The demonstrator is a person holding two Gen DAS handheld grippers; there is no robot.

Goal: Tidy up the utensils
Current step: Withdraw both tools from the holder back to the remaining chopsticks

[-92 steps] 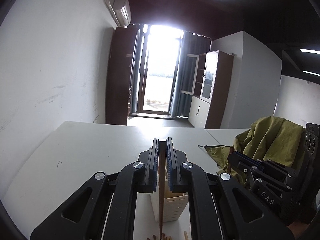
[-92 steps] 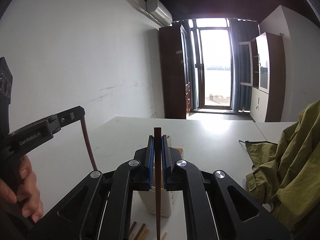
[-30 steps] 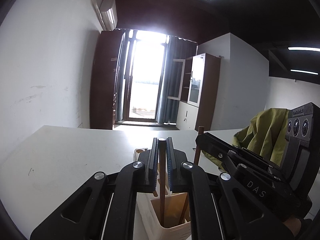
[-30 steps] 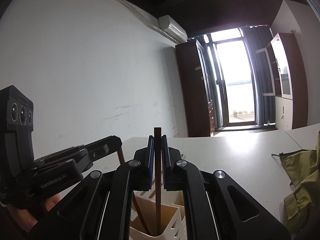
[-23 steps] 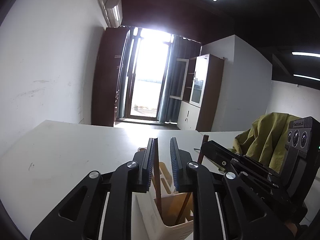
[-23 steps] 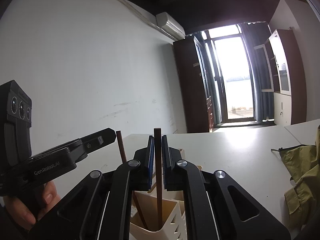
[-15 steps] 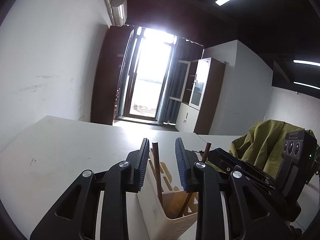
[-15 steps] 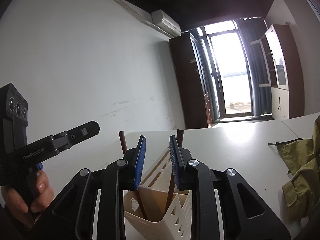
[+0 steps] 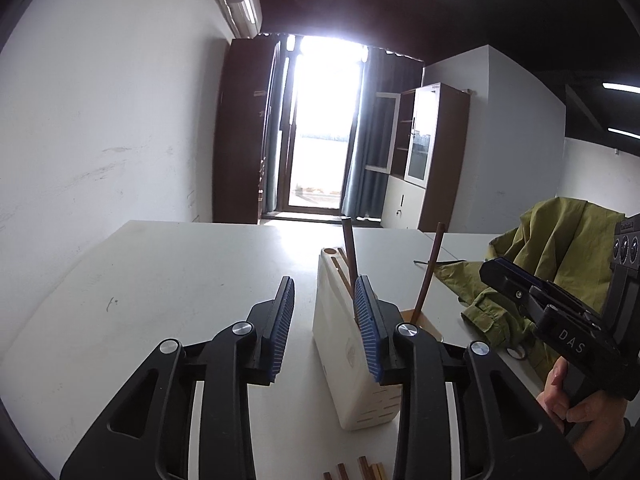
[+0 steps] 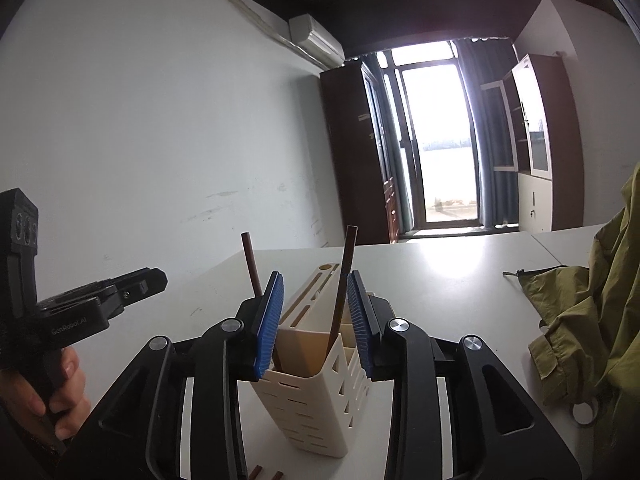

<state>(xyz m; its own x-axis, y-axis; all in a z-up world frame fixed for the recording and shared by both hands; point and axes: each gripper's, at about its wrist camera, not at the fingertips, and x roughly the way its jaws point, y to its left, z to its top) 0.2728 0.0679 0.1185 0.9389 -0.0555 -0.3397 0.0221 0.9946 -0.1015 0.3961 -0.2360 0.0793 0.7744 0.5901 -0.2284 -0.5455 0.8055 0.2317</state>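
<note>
Both your grippers were spreading w/ nothing between the pads: left gripper [image 9: 324, 320] beside the holder [image 9: 352, 368], right gripper [image 10: 314, 318] just in front of it. Two chopsticks stood in the holder's open compartment, one [image 10: 251, 264] leaning left, the other [image 10: 344, 276] leaning right. So two were in. More sticks [image 9: 360, 470] lay on the table [image 9: 160, 272] near you, prob. next to go; count unclear.

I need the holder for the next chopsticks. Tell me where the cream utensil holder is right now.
The cream utensil holder stands on the white table straight ahead of the right gripper, two brown chopsticks upright in it, the olive jacket to its right.
</note>
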